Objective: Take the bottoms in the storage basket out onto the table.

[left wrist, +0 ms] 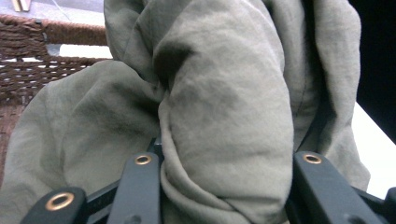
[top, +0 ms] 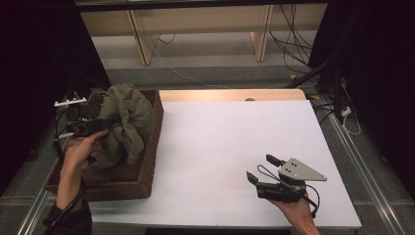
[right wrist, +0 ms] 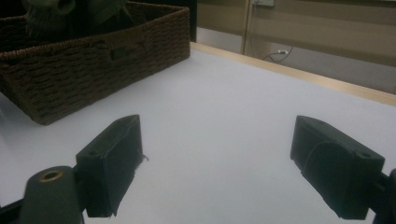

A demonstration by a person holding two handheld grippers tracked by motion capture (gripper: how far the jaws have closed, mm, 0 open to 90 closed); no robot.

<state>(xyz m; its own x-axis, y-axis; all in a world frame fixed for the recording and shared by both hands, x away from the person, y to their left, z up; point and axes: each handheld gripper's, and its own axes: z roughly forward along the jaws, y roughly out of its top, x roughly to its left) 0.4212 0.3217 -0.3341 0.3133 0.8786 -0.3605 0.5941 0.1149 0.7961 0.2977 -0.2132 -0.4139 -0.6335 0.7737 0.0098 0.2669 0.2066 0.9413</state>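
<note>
- The crumpled olive-green cloth garment [top: 123, 122] sits heaped in the dark brown woven wicker basket [top: 152, 147] at the left edge of the white table top [top: 235, 147], part of it bulging above the rim.
- The left gripper [top: 100, 126] is in at the heap; in the left gripper view a thick fold of the garment [left wrist: 224, 116] lies between its two black jaws, which stand fairly wide with the fabric pressing against both, so the grip looks closed on a bulky bunch, not a thin edge.
- The right gripper [top: 264, 169] hovers over bare table, well apart from the basket, its jaws spread wide with nothing between them.
- Risk: a bunch this thick may slide out under the garment's own weight if lifted.
- Risk: trailing folds could snag on the basket [right wrist: 93, 60] weave or rim and drag the light basket along, since nothing holds it down.
- Risk: the loose mass could unfurl and drop off the table's left edge, just beside the basket.
</note>
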